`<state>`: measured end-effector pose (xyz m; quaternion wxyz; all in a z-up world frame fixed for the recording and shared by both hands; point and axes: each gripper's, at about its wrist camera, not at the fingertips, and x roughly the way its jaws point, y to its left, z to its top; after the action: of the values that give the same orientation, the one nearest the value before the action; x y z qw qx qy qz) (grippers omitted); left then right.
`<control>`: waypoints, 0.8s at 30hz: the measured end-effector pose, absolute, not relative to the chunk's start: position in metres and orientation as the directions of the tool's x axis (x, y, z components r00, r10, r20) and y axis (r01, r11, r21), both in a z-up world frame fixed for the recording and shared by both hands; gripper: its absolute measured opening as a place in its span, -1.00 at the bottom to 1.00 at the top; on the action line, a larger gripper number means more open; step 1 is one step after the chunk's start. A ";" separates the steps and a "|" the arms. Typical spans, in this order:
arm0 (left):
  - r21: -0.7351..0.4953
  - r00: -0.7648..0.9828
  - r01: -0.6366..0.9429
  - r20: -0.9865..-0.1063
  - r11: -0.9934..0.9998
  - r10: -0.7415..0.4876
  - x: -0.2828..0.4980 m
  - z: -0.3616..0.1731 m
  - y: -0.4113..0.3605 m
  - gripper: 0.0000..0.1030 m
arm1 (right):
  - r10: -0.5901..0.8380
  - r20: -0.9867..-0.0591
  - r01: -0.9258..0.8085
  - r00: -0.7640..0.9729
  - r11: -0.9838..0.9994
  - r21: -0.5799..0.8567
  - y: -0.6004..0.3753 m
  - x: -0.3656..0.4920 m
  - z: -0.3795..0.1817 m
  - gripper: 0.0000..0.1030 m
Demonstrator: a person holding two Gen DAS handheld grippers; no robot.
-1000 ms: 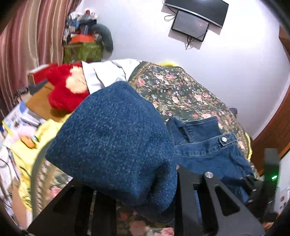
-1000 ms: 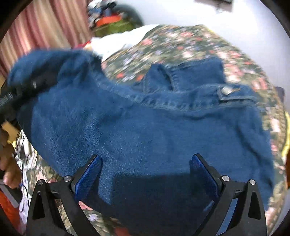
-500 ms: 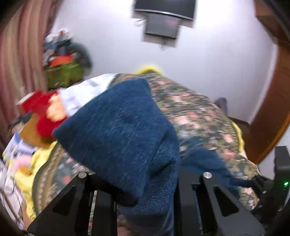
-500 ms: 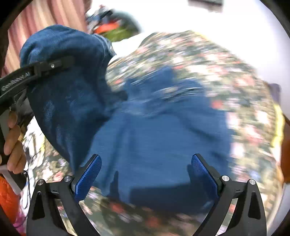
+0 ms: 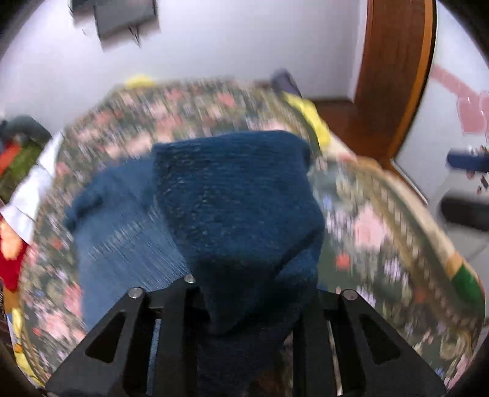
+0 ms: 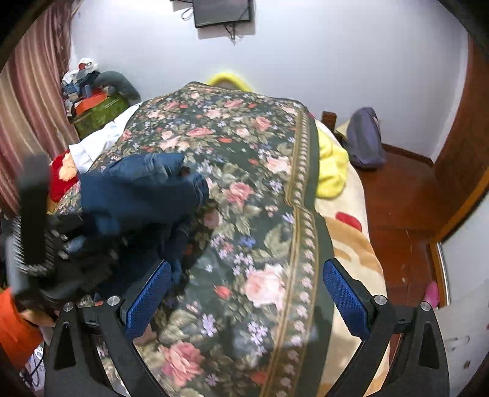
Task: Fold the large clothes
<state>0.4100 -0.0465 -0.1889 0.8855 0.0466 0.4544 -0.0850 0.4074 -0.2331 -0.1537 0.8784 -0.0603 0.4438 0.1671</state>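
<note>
While the left gripper (image 5: 244, 308) squeezes the blue denim jacket (image 5: 232, 213), it hangs bunched up.
Right gripper (image 6: 244, 302) gapes wide, holding nothing, over the flowery bed cover (image 6: 262, 232).

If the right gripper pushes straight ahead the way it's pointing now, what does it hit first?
Probably the floral bedspread: the right gripper is open and empty, with only bedspread between its blue pads. The denim garment lies off to its left, outside that line. Depth is uncertain.

Pale wall (image 6: 305, 52) far ahead of the jaws with dark screen (image 6: 224, 12) mounted high, floral bedspread (image 6: 244, 189) beneath them, striped curtain (image 6: 27, 107) far left, reddish wooden floor (image 6: 397, 198) right, yellow blanket (image 6: 331, 165) between.
</note>
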 end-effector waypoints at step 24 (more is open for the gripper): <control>-0.037 0.586 -0.082 -0.810 0.996 0.018 0.355 -0.149 0.096 0.60 | 0.391 -0.808 -0.505 0.442 0.852 0.136 -0.119 0.415 -0.160 0.93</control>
<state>0.3545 0.0955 -0.1495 0.8898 -0.0351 0.4542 0.0279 0.4151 -0.1194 -0.1598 0.8467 -0.0626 0.4574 0.2645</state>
